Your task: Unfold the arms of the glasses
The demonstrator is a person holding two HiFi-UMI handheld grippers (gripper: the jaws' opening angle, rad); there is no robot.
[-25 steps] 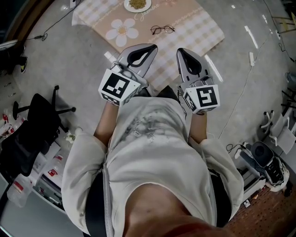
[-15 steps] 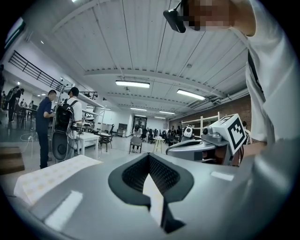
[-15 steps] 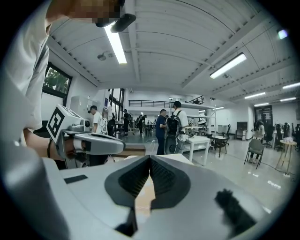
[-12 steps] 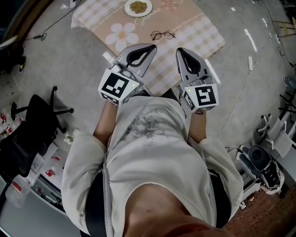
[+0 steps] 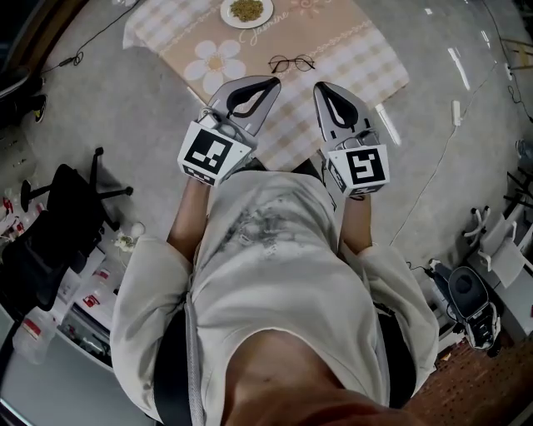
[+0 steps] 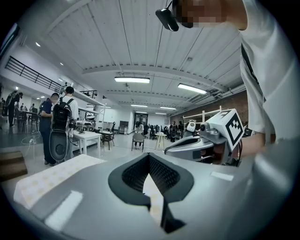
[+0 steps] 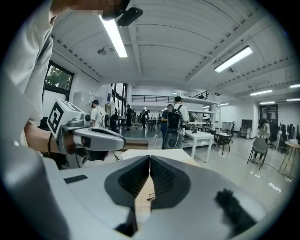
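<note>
Thin black-framed glasses [image 5: 291,63] lie on a low table with a checked cloth [image 5: 350,50], ahead of both grippers. In the right gripper view the glasses [image 7: 150,196] show small through the slit below the jaws. My left gripper [image 5: 273,81] is shut and empty, hovering over the table's near edge. To its right my right gripper [image 5: 319,85] is likewise shut and empty, level with it. Both tips sit short of the glasses, touching nothing. In the left gripper view the right gripper [image 6: 206,140] shows beside mine [image 6: 149,157].
A white plate of food [image 5: 246,10] stands at the cloth's far side, beyond a printed daisy [image 5: 215,61]. A black chair [image 5: 62,200] and cluttered shelves are at the left. Cables run over the grey floor. People and white tables [image 7: 201,138] stand far off in the hall.
The table and glasses have slid nearer in the head view as the person and both grippers moved forward and slightly down. Both grippers stayed shut.
</note>
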